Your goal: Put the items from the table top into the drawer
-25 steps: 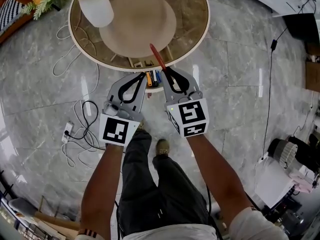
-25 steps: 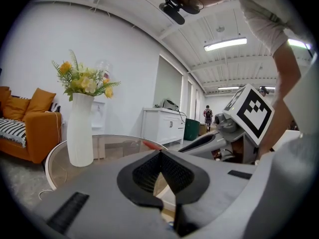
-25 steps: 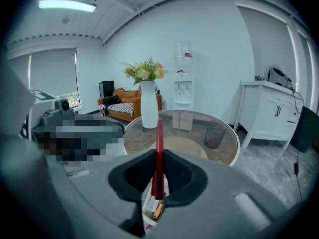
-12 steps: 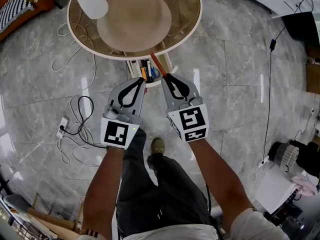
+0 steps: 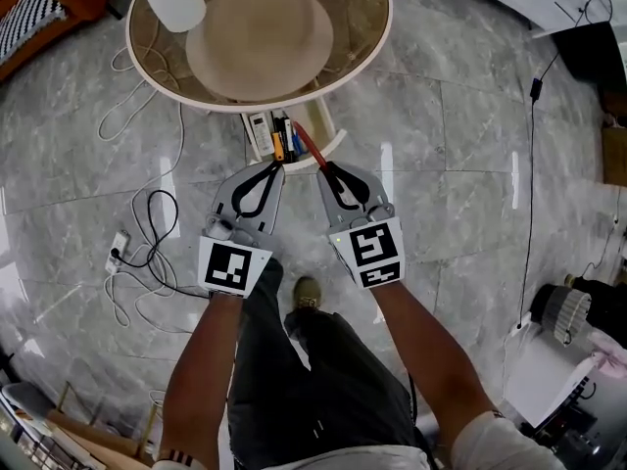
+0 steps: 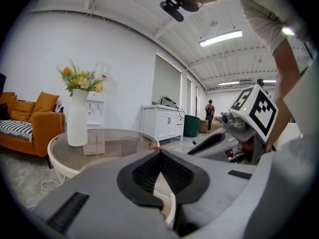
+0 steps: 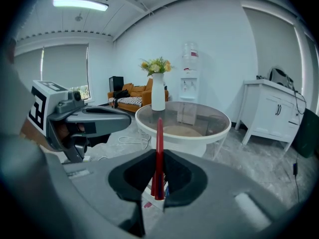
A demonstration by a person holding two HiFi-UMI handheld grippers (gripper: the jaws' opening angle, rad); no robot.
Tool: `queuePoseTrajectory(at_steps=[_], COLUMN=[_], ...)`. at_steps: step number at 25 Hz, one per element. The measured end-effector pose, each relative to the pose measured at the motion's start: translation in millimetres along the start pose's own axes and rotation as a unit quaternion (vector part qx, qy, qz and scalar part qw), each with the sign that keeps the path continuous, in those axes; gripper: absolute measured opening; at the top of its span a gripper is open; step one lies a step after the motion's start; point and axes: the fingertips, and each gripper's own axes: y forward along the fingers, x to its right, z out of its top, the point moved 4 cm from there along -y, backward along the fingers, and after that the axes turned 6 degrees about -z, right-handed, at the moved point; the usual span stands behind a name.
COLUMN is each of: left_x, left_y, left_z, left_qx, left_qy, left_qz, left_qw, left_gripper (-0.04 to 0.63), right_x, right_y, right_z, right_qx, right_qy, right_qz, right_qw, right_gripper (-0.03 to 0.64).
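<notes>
Grey marble floor [image 5: 470, 213] is reflecting the overhead lighting. A power strip [image 5: 117, 252] is lying on it at 9 o'clock in the head view. An orange sofa [image 6: 30, 121] is standing at 9 o'clock in the left gripper view, against a white wall [image 6: 119, 68]. A white cabinet [image 7: 271, 113] is standing at 3 o'clock in the right gripper view. A ceiling strip light [image 6: 221, 38] is shining.

The head view looked steeply down onto the round worktop [image 5: 367, 23]. Both gripper views faced that worktop from nearby and lower, sharing its white vase [image 6: 77, 117].
</notes>
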Motion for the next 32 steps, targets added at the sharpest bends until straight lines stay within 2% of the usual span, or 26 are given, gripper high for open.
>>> queuePoseTrajectory(at_steps=[8, 12, 16, 22, 26, 32], left_x=[-13.2, -30.2, -50.9, -78.2, -71.5, -65.3], left_y=[21.4, 34.5, 55.4, 90.1, 117.0, 126.0], left_z=[-39.8, -68.8, -93.9, -111.7, -119.4, -154.3], left_qx=[-0.013, -0.015, -0.006, 0.016, 0.016, 0.004], left_qy=[0.028, 0.020, 0.051, 0.036, 0.100, 0.143], left_qz=[-0.021, -0.021, -0.020, -0.008, -0.052, -0.096], left_qw=[0.9993, 0.9995, 0.9985, 0.9992, 0.9935, 0.9851], left_gripper=[0.000, 0.000, 0.000, 0.000, -0.001, -0.001], right_x=[9.8, 14.6, 22.7, 31.0, 37.5, 39.1], right_y=[48.9, 81.3, 112.0, 149.2, 174.4, 206.9], right_z=[-53.7, -79.2, -102.5, -135.4, -150.0, -173.9], right_qx=[-0.022, -0.026, -0.026, -0.034, -0.035, -0.027], right_qy=[-0.004, -0.006, -0.002, -0.004, -0.017, -0.053], right_qz=[0.004, 0.003, -0.004, -0.013, -0.013, -0.013], right_qw=[1.000, 1.000, 1.000, 0.999, 0.999, 0.998], right_gripper=[0.043, 0.043, 0.043, 0.043, 0.043, 0.043])
